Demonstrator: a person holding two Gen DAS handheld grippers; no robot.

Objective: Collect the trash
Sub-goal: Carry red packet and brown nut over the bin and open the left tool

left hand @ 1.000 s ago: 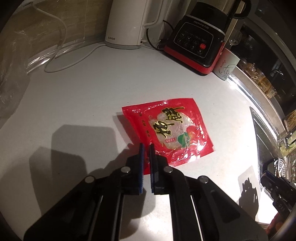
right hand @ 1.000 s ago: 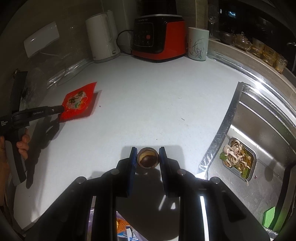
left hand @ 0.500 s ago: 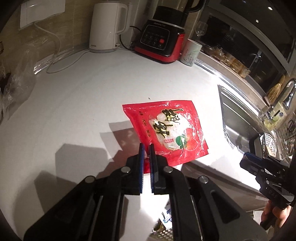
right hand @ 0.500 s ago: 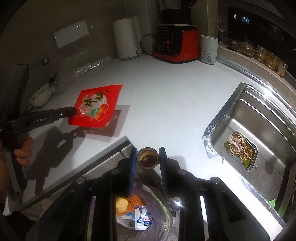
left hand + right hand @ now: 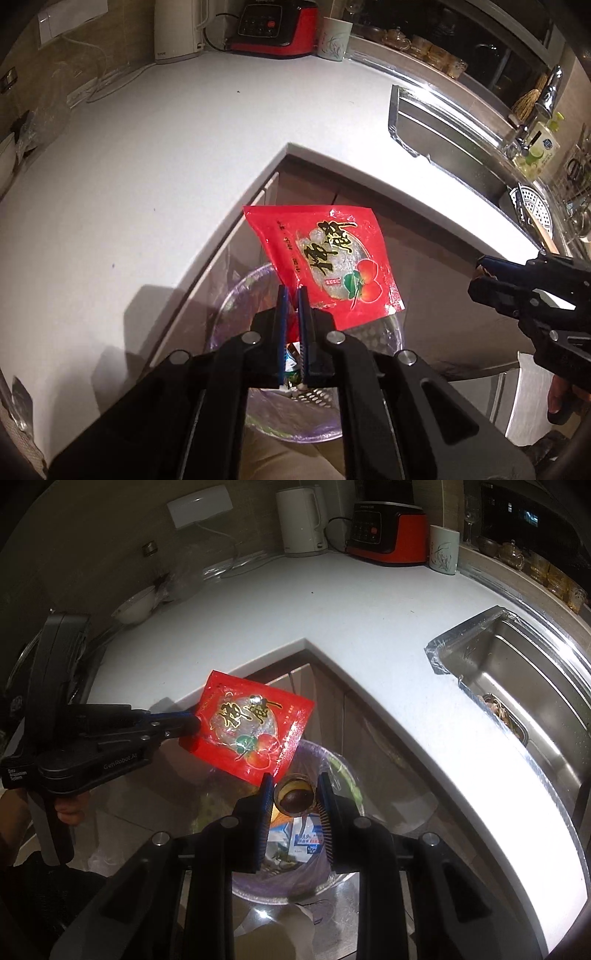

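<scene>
Right wrist view puts the trash bin (image 5: pixel 332 864) directly under both loads: the right gripper (image 5: pixel 294 798) clamps a brown shell (image 5: pixel 294 794) over its opening, the left gripper (image 5: pixel 192 725) pinches the red wrapper (image 5: pixel 251 731) above its rim.

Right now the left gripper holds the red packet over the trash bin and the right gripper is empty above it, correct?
Not quite. The right gripper is not empty: in the right wrist view a small brown cup sits between its fingers. The rest holds: the left gripper pinches the red packet above the trash bin.
</scene>
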